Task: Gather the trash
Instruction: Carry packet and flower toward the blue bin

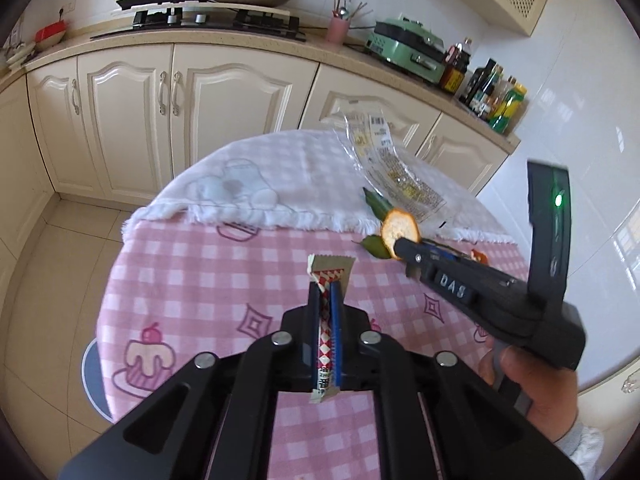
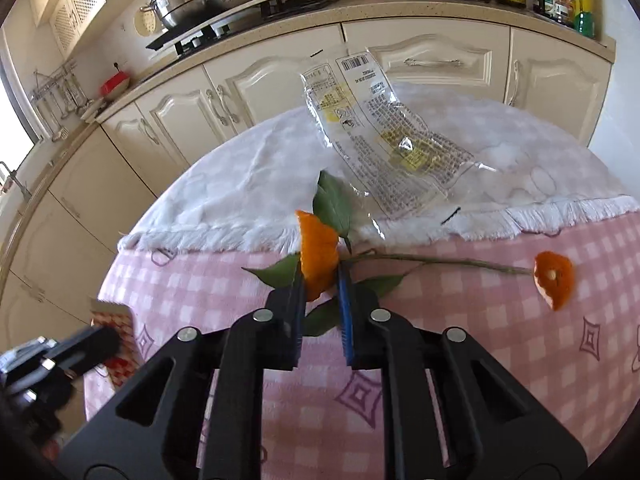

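The left gripper (image 1: pixel 326 296) is clamped on a snack wrapper (image 1: pixel 329 280), the right gripper (image 2: pixel 320 284) on an orange peel (image 2: pixel 318 256). Beside the white towel (image 2: pixel 224 200), a second peel (image 2: pixel 554 276), leafy stem (image 2: pixel 420 258) and plastic bag (image 2: pixel 384 140) remain uncollected.

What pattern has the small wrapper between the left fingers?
Red-and-white diamond pattern on the small snack wrapper, clearest in the left wrist view.

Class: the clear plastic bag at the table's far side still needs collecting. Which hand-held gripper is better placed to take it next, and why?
Right, probably. The right hand-held gripper sits nearer the clear plastic bag, though it grips orange peel. The left hand-held gripper holds a wrapper.
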